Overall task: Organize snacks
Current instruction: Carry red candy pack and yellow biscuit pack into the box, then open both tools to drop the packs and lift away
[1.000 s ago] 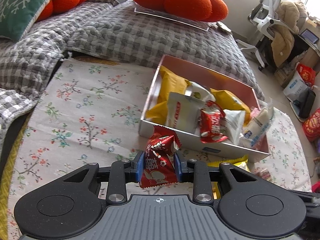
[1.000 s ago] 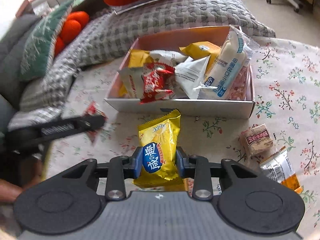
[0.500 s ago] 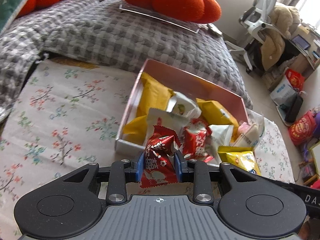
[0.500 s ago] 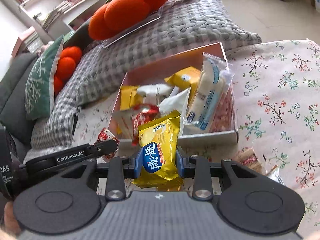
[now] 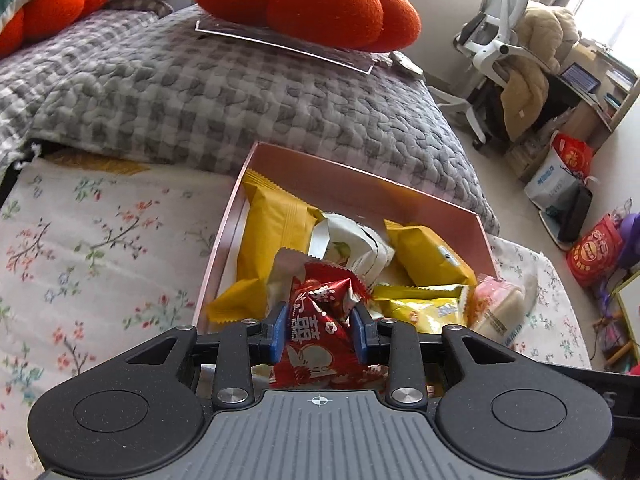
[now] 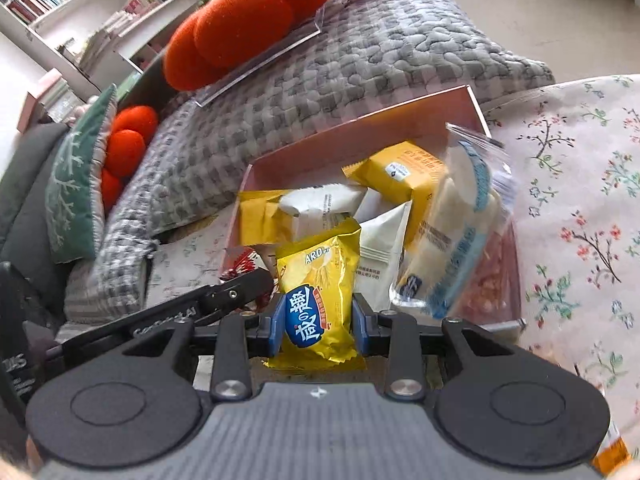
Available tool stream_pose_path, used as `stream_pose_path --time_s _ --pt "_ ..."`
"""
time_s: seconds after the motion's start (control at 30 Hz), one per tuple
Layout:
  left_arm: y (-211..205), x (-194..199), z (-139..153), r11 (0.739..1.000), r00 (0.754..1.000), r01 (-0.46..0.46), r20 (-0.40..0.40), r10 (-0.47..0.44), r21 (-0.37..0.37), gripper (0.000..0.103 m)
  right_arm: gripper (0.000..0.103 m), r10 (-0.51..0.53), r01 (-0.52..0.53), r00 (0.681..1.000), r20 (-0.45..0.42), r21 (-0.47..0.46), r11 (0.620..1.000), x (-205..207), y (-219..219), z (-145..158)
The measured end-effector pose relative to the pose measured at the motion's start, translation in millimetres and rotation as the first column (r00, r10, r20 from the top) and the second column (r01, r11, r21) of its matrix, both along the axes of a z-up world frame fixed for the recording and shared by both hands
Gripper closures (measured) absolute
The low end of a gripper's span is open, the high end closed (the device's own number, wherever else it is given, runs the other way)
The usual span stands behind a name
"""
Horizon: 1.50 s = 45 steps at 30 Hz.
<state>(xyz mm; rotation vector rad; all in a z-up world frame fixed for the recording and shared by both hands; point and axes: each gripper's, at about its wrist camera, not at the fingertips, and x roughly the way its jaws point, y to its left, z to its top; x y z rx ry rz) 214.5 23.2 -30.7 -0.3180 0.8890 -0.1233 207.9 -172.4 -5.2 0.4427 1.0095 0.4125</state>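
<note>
My left gripper [image 5: 319, 331] is shut on a red snack packet [image 5: 318, 328] and holds it over the near edge of the pink box [image 5: 360, 188]. My right gripper [image 6: 319, 320] is shut on a yellow snack packet [image 6: 318, 288] over the same box [image 6: 360, 136], beside the left gripper [image 6: 240, 286]. The box holds several yellow and white packets and a clear bag of white rolls [image 6: 452, 224]. The yellow packet also shows in the left wrist view [image 5: 420, 306].
The box sits on a floral cloth [image 5: 100, 240] next to a grey checked quilt [image 5: 240, 92]. Orange plush cushions [image 5: 312, 0] lie on the quilt. An office chair [image 5: 500, 36] and bags stand on the floor at right.
Both grippers have moved forward with their packets, from above the floral cloth in front of the box to over the box's near edge.
</note>
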Motion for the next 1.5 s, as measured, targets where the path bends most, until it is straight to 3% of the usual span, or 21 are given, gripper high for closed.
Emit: stream_pose_path --time_s 0.17,0.3,0.5,0.6,0.67,0.7,0.8,0.93,1.13,1.27,1.5 --pt "4 13 -11 1.0 1.0 -0.007 -0.002 0.007 0.017 0.072 0.073 -0.012 0.012 1.0 0.024 -0.018 1.0 11 3 -6" --pt "11 18 -23 0.998 1.0 -0.025 -0.004 0.026 0.056 0.074 0.073 -0.018 0.023 0.995 0.094 -0.057 0.998 16 5 -5" --pt "18 13 -15 0.999 0.999 -0.026 0.02 0.025 0.039 0.072 0.072 0.044 -0.035 0.991 0.125 -0.076 0.996 14 15 -10" --pt "20 10 -3 0.999 0.999 -0.029 0.045 0.027 0.033 0.063 0.07 0.048 -0.037 0.99 0.135 -0.087 0.996 13 18 -5" --pt "21 4 7 0.999 0.997 -0.032 0.07 0.029 0.039 0.051 0.065 0.017 -0.005 0.988 0.154 -0.081 0.997 11 13 5" --pt "22 1 12 0.999 0.996 -0.031 0.086 0.027 0.044 0.05 0.059 0.004 0.008 0.987 0.16 -0.077 0.997 10 10 9" --pt "24 -5 24 0.998 0.993 -0.045 0.107 0.039 0.05 0.048 0.057 -0.03 0.043 0.982 0.184 -0.065 0.997 3 -3 24" --pt "26 -17 32 0.998 0.995 -0.063 0.075 0.061 0.026 0.048 0.057 -0.073 0.087 0.978 0.195 -0.067 0.994 -7 -22 39" --pt "10 -45 36 0.992 0.999 -0.038 0.032 0.034 0.12 0.047 0.053 -0.094 0.114 0.975 0.201 -0.092 0.989 -23 -41 55" --pt "2 -63 40 0.995 1.0 -0.01 0.015 0.008 0.095 0.047 0.052 -0.076 0.098 0.981 0.177 -0.122 0.988 -37 -45 58" --pt "-12 -97 42 0.998 0.999 0.036 -0.024 -0.034 0.048 0.047 0.048 -0.057 0.1 0.976 0.21 -0.196 0.975 -63 -53 69"
